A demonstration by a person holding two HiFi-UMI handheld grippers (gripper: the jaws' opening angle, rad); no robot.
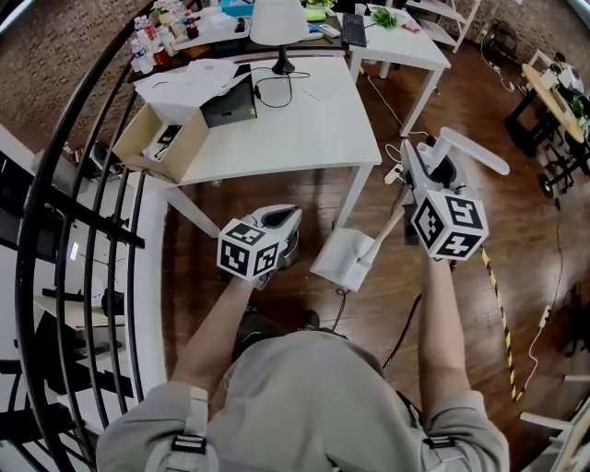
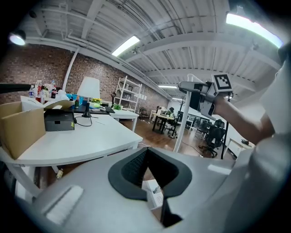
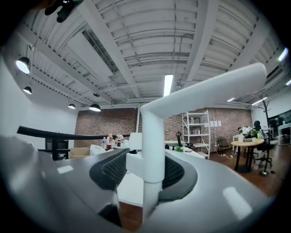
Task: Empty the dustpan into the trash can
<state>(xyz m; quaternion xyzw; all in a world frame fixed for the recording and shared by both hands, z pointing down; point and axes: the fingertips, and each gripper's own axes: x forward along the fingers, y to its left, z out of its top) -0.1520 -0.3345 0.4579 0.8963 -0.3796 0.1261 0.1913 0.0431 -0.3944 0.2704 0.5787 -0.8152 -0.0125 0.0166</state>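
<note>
The white dustpan (image 1: 343,258) hangs low over the wooden floor, between my two arms in the head view. Its long handle (image 3: 152,136) stands upright between the pads of my right gripper (image 1: 426,171), which is shut on it. Above the jaws the handle bends off to the right. My left gripper (image 1: 284,216) is held out to the left of the pan, apart from it. Its jaws meet at the tips (image 2: 146,152) with nothing between them. The left gripper view also shows my right gripper (image 2: 190,87) with its marker cube. I see no trash can in any view.
A white table (image 1: 304,129) stands just ahead with an open cardboard box (image 1: 161,143), a black case and a lamp (image 1: 277,23) on it. Its leg (image 1: 355,198) is close to the dustpan. A black railing (image 1: 83,184) runs along the left. Cables and a yellow-black strip (image 1: 498,304) lie on the floor at right.
</note>
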